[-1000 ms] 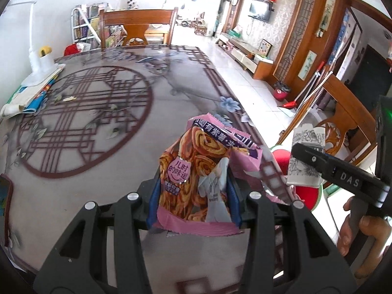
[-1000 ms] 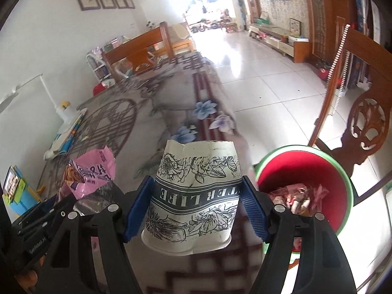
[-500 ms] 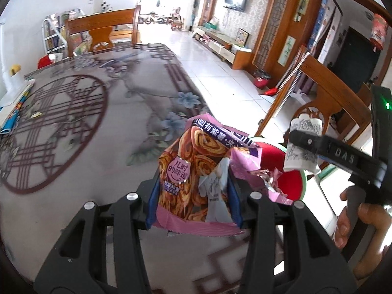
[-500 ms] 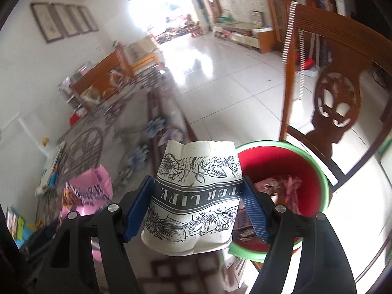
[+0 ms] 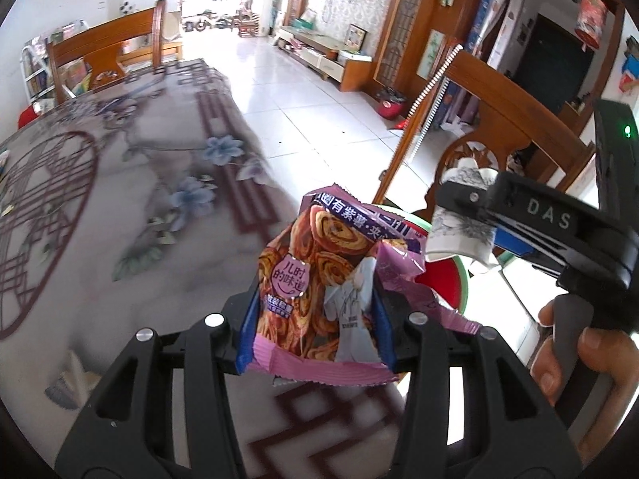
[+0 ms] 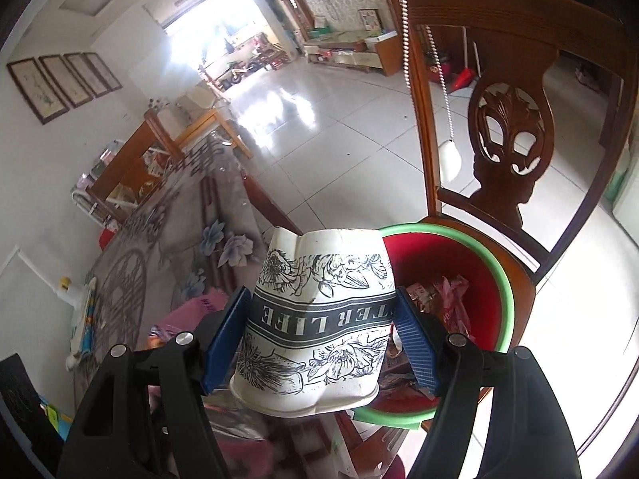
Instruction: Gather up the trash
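1. Left gripper (image 5: pixel 315 319) pinches a pink snack wrapper (image 5: pixel 319 279) between its blue pads, wrapper upright, long axis up along the fingers, over the table edge.
2. Red bin (image 6: pixel 451 279) with green rim sits on a wooden chair (image 6: pixel 515 151) seat just off the table's right side; wrappers already inside.
3. Right gripper (image 6: pixel 319 331) clamps a crushed paper cup (image 6: pixel 319 311), upside down, mouth toward the camera.
4. Key relation: bin lies ahead and right of both; the cup looks nearer, probably by the rim already, though fisheye makes that unsure.
5. Table (image 5: pixel 120 207) wears a grey floral cloth; beyond, glossy tiled floor, bright doorway.
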Tool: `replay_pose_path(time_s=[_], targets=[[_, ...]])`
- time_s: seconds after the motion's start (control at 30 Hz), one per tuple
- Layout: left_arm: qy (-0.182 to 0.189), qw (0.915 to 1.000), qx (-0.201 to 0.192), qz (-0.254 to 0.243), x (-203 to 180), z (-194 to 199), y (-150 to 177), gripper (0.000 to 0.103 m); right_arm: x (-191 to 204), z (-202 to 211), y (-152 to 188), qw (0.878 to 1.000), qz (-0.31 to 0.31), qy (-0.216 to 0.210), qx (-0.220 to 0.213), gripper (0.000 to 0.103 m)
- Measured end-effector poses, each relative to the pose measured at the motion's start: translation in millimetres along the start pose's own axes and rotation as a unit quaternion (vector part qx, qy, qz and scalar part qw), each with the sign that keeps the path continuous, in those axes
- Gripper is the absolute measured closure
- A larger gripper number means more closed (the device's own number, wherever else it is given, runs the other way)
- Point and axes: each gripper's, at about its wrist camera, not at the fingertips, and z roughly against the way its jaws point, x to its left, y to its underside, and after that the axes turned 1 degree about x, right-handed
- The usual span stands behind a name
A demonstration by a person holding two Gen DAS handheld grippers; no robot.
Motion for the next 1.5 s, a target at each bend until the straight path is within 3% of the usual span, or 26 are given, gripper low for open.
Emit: replay_pose_path(time_s=[0.53,0.63,0.73,0.87,0.93,1.13,1.3,1.5], targets=[[0.02,0.9989,0.037,-0.019,-30.8,-41.3,-5.2,0.054,-34.3,5.9,-9.3,0.997,-0.069,0.029,-0.032,0.033],[0.024,0.9987,0.041,-0.02,-31.3,-45.0,-4.4,0.043,-35.2,4.9,-9.9,0.996,-0.071,0.035,-0.032,0.033],[0.026,0.9987,0.04,-0.019,-32.5,-45.2,-3.7,0.029,-38.3,7.8,-10.6,0.994,-0.085,0.042,-0.045,0.023],[0.023,0.999,0.033,-0.02,-29.4,-41.7,-4.4,0.02,-38.0,18.0,-11.4,0.991,-0.095,0.05,-0.074,0.019],[0.019,0.9993,0.026,-0.018,-25.9,-38.3,-5.1,0.009,-34.9,18.5,-12.2,0.991,-0.093,0.054,-0.08,0.017],[0.031,0.9995,0.0,0.006,-6.2,-21.2,-7.9,0.006,-18.3,15.6,-13.9,0.992,-0.083,0.047,-0.084,0.017],[0.056,0.9981,-0.022,0.009,4.0,-5.8,-9.8,0.006,-2.9,24.9,-14.0,0.988,-0.078,0.051,-0.121,0.01],[0.052,0.9969,-0.059,0.008,20.1,17.3,-12.0,0.006,4.3,24.7,-14.4,0.987,-0.083,0.054,-0.128,0.009]])
